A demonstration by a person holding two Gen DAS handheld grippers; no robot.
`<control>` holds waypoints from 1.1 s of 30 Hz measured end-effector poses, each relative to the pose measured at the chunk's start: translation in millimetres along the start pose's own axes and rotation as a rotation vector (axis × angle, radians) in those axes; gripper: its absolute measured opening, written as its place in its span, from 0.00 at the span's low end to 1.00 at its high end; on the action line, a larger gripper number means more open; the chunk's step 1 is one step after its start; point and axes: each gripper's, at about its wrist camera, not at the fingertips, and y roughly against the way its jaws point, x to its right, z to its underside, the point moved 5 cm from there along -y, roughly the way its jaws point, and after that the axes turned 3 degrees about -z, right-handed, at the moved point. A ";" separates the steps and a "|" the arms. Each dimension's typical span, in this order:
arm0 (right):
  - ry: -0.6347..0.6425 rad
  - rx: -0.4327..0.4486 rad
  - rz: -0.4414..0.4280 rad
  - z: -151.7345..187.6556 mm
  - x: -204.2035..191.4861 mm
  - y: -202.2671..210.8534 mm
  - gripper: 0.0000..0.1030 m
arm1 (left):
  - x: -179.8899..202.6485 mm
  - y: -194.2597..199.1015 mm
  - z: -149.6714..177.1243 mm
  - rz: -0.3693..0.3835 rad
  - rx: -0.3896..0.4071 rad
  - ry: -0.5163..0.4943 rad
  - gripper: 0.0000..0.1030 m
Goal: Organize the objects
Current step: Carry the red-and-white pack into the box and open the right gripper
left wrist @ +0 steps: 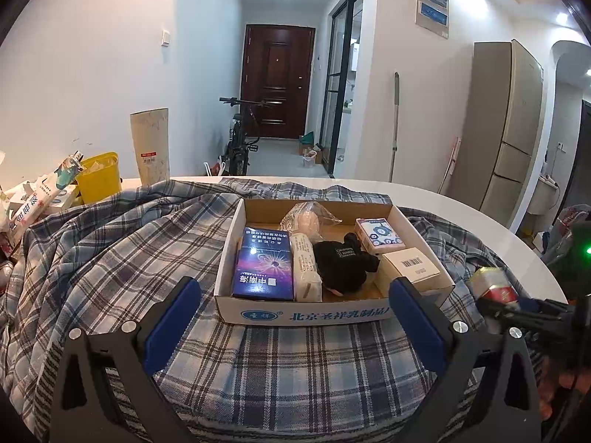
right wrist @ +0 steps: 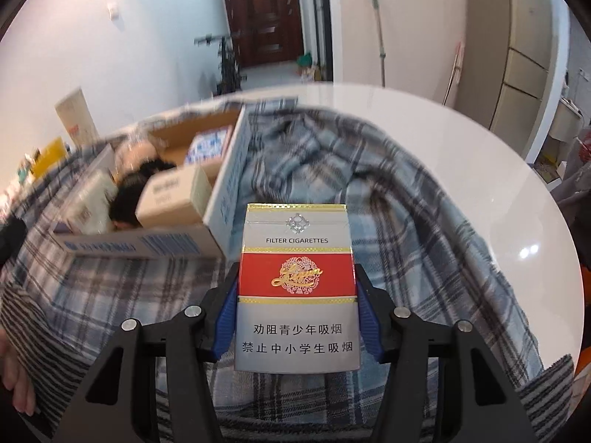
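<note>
An open cardboard box sits on a plaid blanket. It holds a purple carton, a cream pack, a black pouch, a plastic bag, a patterned pink box and a beige box. My left gripper is open and empty just in front of the box. My right gripper is shut on a red and silver cigarette pack, held over the blanket to the right of the box. The pack also shows at the right edge of the left wrist view.
The plaid blanket covers a round white table. A yellow bin, cartons and a wrapped roll crowd the far left. A person's hand rests at the left edge. A bicycle stands in the hallway.
</note>
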 end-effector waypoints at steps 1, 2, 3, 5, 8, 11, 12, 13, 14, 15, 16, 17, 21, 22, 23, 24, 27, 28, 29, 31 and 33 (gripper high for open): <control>-0.006 0.027 -0.002 -1.9 0.6 5.7 0.53 | -0.1 0.3 -0.1 -0.001 0.001 0.000 1.00; -0.009 0.058 -0.003 -3.8 0.9 12.3 0.53 | -0.4 0.5 -0.2 -0.002 0.003 0.001 1.00; -0.008 0.080 0.000 -6.8 0.3 16.3 0.53 | -1.2 0.8 -0.7 -0.003 0.005 0.003 1.00; 0.006 0.108 0.001 -12.2 -4.2 25.3 0.53 | -0.8 1.4 -4.8 0.000 -0.001 -0.015 1.00; 0.026 0.102 -0.033 -23.4 -13.9 35.1 0.53 | -5.4 5.7 -22.5 -0.016 0.022 -0.050 1.00; 0.038 0.105 -0.096 -41.5 -26.0 46.9 0.53 | -9.4 9.4 -45.2 -0.004 0.020 -0.063 1.00; 0.047 0.113 -0.106 -49.3 -30.1 50.0 0.53 | -9.3 9.8 -50.7 0.005 0.019 -0.065 1.00; 0.059 0.123 -0.108 -58.0 -34.9 52.5 0.53 | -9.5 10.6 -59.2 0.012 0.028 -0.066 1.00; 0.071 0.130 -0.107 -64.7 -39.5 54.0 0.53 | -9.7 11.1 -63.5 0.008 0.045 -0.069 1.00; 0.085 0.134 -0.109 -71.8 -44.7 54.3 0.53 | -9.6 11.1 -67.4 -0.002 0.067 -0.076 1.00; 0.098 0.136 -0.113 -78.4 -50.4 53.1 0.53 | -8.9 8.9 -70.8 -0.023 0.089 -0.092 1.00; 0.107 0.136 -0.115 -84.8 -57.0 50.4 0.53 | -8.5 5.5 -71.7 -0.032 0.096 -0.103 1.00; 0.155 0.089 -0.138 -98.3 -83.6 26.9 0.53 | -12.6 -16.3 -61.5 -0.025 0.079 -0.081 1.00; 0.164 0.081 -0.145 -100.3 -89.0 19.2 0.53 | -14.0 -23.0 -57.1 -0.021 0.065 -0.077 1.00; 0.174 0.071 -0.148 -103.3 -94.8 10.3 0.53 | -15.8 -29.1 -53.3 -0.018 0.052 -0.075 1.00; 0.178 0.063 -0.143 -104.0 -99.1 2.0 0.53 | -17.4 -35.5 -49.6 -0.017 0.036 -0.072 1.00; 0.176 0.030 -0.152 -109.4 -110.2 -25.6 0.53 | -25.4 -53.9 -39.4 -0.017 -0.027 -0.048 1.00; 0.173 0.022 -0.153 -109.9 -112.7 -34.5 0.53 | -28.6 -58.2 -37.8 -0.018 -0.034 -0.038 1.00; 0.170 0.013 -0.149 -110.8 -115.7 -44.4 0.53 | -30.6 -60.1 -37.4 -0.024 -0.033 -0.033 1.00; 0.167 0.000 -0.146 -110.8 -115.7 -59.2 0.53 | -33.4 -64.4 -37.1 -0.026 -0.037 -0.027 1.00; 0.167 -0.015 -0.137 -108.7 -117.3 -72.4 0.53 | -36.0 -67.4 -36.8 -0.027 -0.042 -0.018 1.00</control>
